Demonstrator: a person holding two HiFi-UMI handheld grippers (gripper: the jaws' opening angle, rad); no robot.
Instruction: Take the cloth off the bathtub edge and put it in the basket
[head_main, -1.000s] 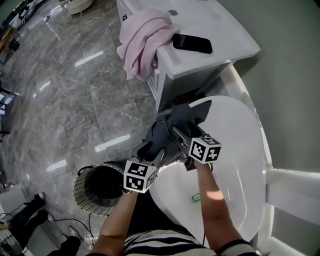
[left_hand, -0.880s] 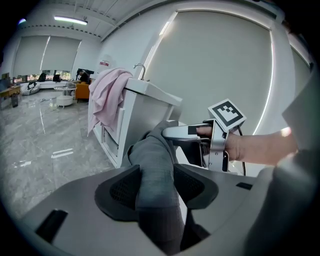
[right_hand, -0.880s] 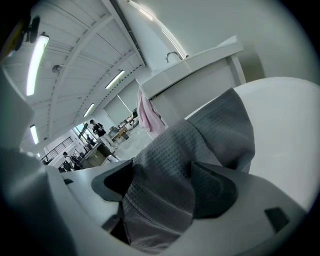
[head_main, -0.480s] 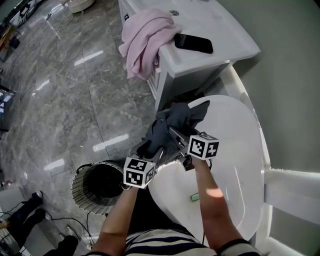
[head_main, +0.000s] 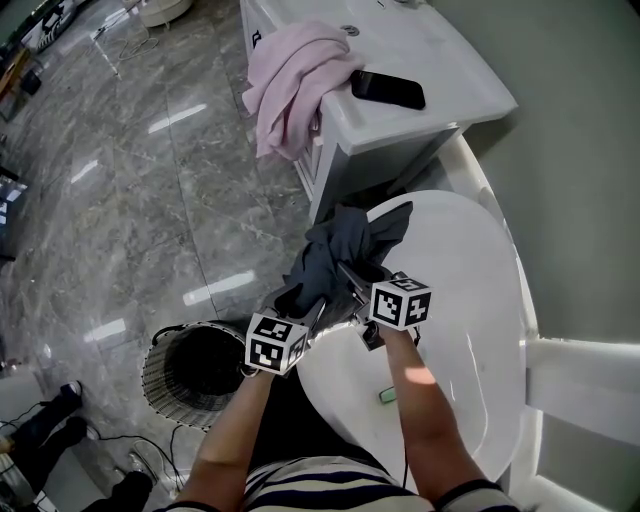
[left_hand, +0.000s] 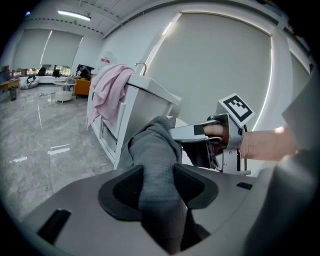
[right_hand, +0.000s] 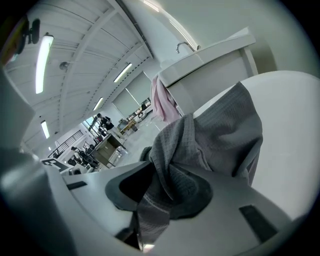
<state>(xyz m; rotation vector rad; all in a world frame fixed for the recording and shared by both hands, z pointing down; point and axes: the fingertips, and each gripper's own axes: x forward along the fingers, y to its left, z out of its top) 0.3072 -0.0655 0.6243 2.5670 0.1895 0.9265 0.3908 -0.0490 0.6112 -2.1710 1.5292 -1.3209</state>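
**A:** Which step is in hand?
**B:** The lift-off. The left claw (left_hand: 159, 186) clamps the grey cloth (head_main: 345, 240), which is bunched above the bathtub edge (head_main: 517, 280). The right claw (right_hand: 162, 192) has just been closing and now pinches the cloth too.
**A:** What next?
**B:** Probably a carry left over the basket (head_main: 162, 390), then release.

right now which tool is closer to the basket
Left. The left tool holds the grey cloth right by the basket; the right tool, jaws just closed onto it, is over the bathtub.

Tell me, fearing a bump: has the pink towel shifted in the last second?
No. The pink towel still hangs over the counter corner beside the black phone.
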